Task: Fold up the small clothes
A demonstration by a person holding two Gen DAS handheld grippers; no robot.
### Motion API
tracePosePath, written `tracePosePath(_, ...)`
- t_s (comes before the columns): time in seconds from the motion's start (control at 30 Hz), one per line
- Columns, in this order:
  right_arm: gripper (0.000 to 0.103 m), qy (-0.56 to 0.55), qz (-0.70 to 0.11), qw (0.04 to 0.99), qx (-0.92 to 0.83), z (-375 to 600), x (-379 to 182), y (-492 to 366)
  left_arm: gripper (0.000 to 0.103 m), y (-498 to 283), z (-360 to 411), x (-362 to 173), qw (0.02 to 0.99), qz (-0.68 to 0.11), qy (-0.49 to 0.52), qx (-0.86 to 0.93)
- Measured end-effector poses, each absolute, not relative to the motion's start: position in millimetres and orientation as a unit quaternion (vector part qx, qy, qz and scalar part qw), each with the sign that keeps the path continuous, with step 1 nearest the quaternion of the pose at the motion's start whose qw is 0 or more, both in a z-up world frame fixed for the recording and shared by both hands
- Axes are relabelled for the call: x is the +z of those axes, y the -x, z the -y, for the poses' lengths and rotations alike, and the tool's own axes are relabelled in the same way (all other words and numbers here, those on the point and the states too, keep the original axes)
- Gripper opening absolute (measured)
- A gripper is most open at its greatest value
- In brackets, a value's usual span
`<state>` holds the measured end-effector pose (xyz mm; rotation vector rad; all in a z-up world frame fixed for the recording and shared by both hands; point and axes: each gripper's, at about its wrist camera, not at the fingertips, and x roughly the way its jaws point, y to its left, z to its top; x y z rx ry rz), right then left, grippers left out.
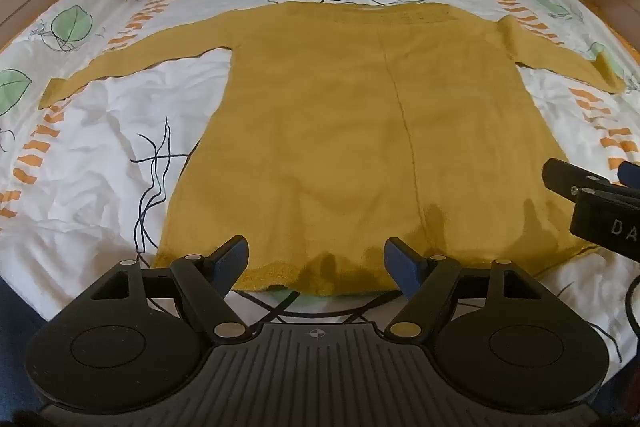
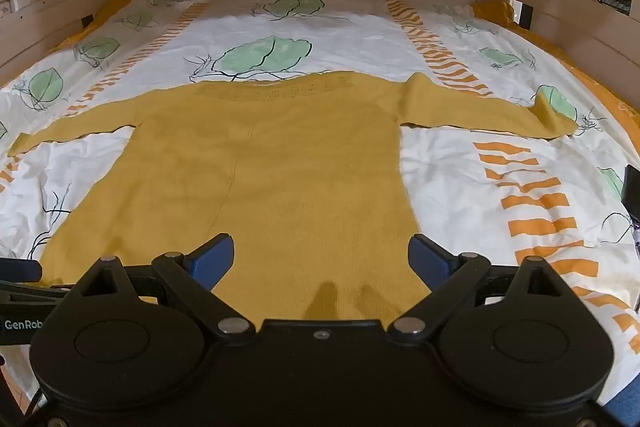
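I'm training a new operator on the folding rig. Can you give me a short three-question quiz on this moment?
1. True or false: the yellow sweater is already folded in half.
2. Multiple choice: the left gripper is A) shut on a sleeve, B) open at the sweater's hem, C) out of view.
3. Fill in: the sweater lies on a leaf-printed ____.

Key: 1. False, it lies flat with both sleeves spread out. 2. B; the right gripper is open too, over the lower body. 3. Bedsheet.
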<state>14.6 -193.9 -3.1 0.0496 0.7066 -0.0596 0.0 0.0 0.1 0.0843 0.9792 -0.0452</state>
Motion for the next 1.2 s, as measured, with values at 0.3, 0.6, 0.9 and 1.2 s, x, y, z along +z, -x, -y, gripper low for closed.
tracePosePath(0.3,0.094,-0.023,-0.347,0.937,-0.032,192.3,-5.5,-15.1,0.074,0.2,2.5,0.0,0.885,-0.463,-0.039,-0.014)
tracePosePath(0.6,0.094,-0.021,-0.350,0.936,-0.033,188.2,-8.2,-14.7,0.074,-2.1,-10.0,4.0,0.887,-0.461,-0.026,-0.001)
tracePosePath(0.9,0.094,-0.019,-0.355,0.934,-0.030,190.0,-8.9,-14.3,0.074,-4.0,-13.6,5.7,0.888,-0.460,-0.023,0.004)
tracePosePath(1.2,0.094,-0.018,-0.356,0.934,-0.029,188.5,-8.9,-14.7,0.074,-3.8,-15.5,4.1,0.886,-0.463,-0.020,0.004)
